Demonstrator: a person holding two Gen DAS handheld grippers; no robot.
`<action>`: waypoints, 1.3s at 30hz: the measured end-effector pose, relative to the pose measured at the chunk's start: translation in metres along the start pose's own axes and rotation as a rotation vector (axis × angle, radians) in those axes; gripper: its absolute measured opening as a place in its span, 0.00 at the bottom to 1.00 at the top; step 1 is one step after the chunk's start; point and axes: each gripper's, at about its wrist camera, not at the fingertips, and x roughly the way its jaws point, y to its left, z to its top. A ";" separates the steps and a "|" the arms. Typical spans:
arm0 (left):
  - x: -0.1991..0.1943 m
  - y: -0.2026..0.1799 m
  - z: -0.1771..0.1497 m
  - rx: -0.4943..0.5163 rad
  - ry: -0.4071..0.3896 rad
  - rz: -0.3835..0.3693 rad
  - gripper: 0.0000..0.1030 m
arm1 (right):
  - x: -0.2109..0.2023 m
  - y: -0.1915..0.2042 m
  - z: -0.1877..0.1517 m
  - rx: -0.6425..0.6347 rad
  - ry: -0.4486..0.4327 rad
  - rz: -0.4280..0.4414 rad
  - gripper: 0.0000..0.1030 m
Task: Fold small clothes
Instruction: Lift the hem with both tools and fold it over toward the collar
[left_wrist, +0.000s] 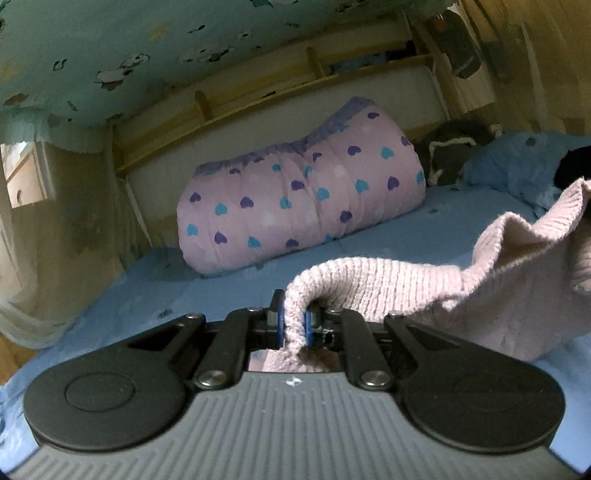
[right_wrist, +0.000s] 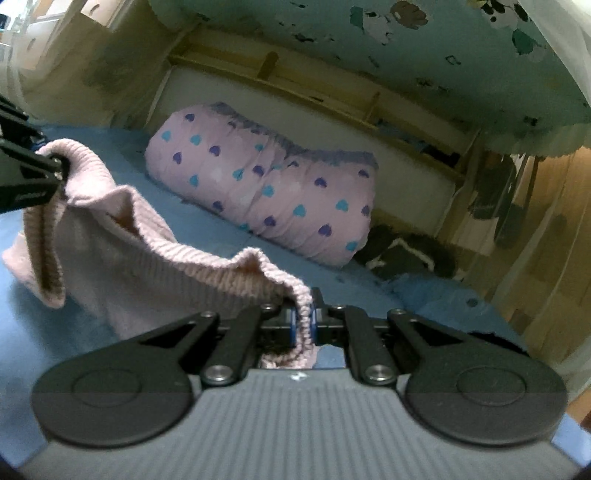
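- We are holding a pink knitted top (left_wrist: 424, 291) up over the blue bed (left_wrist: 221, 291).
- Our left gripper (left_wrist: 294, 326) is pinching one end of the top's ribbed edge, with the wool squeezed tight between its two blue pads (left_wrist: 307, 328).
- Our right gripper (right_wrist: 303, 321) is pinching the other end of that same edge, and its jaws are squeezed shut on the wool too.
- The top is hanging between our two grippers, sagging in soft waves, and the rest is drooping down below them toward the bed.
- We are thinking it is light and very floppy, because it is bending everywhere and nothing in it is staying straight.
- We are thinking the wool is stretchy and a bit fuzzy, so it is not likely to slip out, but it could pull long if we tug hard.
- We are thinking the thick ribbed edge is the best place to hold, near the corners, so the top is hanging flat.
- A big rolled quilt with hearts (left_wrist: 303, 192) is lying far in front of both grippers, well away from the top.
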 end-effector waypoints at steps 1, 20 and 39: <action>0.009 -0.001 0.004 0.003 -0.004 0.004 0.12 | 0.005 -0.001 0.002 -0.002 -0.005 -0.007 0.09; 0.216 -0.037 -0.026 0.012 0.185 -0.036 0.12 | 0.163 0.016 -0.023 -0.019 0.099 -0.033 0.09; 0.213 -0.017 -0.035 -0.036 0.290 -0.128 0.44 | 0.219 -0.002 -0.060 0.270 0.328 0.113 0.30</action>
